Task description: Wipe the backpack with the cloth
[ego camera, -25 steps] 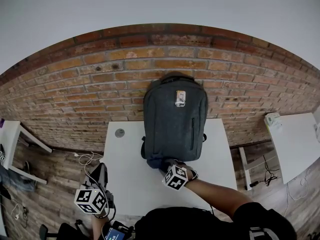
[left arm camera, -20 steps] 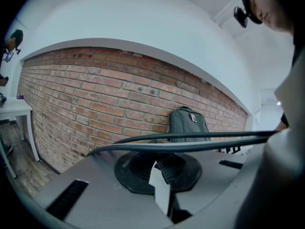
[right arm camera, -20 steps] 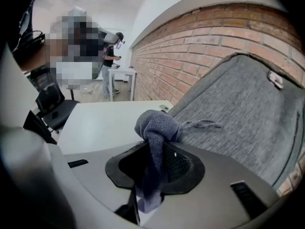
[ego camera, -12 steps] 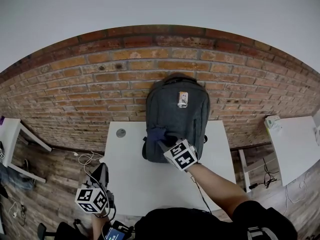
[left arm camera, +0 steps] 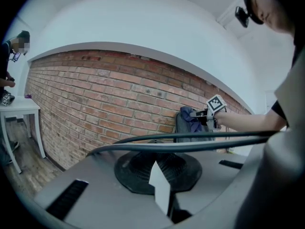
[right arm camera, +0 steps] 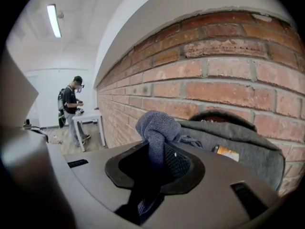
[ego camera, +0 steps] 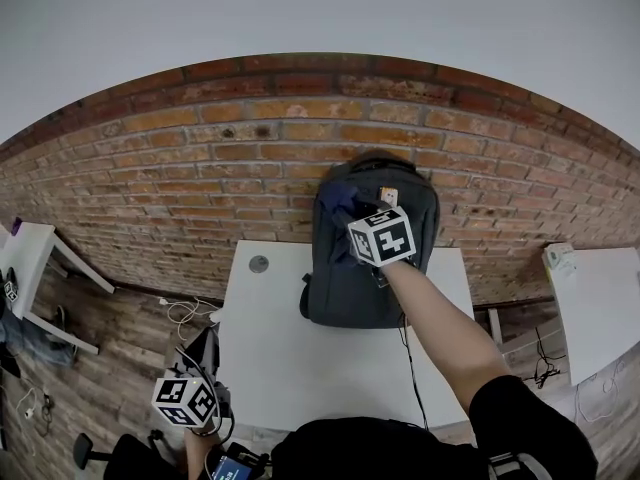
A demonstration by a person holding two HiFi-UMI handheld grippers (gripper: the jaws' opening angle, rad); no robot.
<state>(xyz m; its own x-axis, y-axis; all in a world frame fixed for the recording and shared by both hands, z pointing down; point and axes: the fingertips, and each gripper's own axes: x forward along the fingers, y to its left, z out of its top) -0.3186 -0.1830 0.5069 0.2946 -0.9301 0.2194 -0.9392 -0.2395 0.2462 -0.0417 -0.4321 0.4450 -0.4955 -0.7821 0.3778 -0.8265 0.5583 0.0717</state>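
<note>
A dark grey backpack stands on the white table, leaning on the brick wall. My right gripper is shut on a dark blue cloth and presses it against the backpack's upper left front. In the right gripper view the bunched cloth sticks up out of the right gripper, with the backpack just behind. My left gripper hangs low, left of the table, shut and holding nothing. The left gripper view shows the backpack and cloth far off.
A round grommet sits in the table's far left corner. An orange-and-white tag is on the backpack's top. Other white tables stand at the left and right. Cables lie on the wooden floor. A person stands far off.
My right gripper has carried the cloth up the backpack's front, from the bottom edge to near the top. The left gripper has stayed where it was.
</note>
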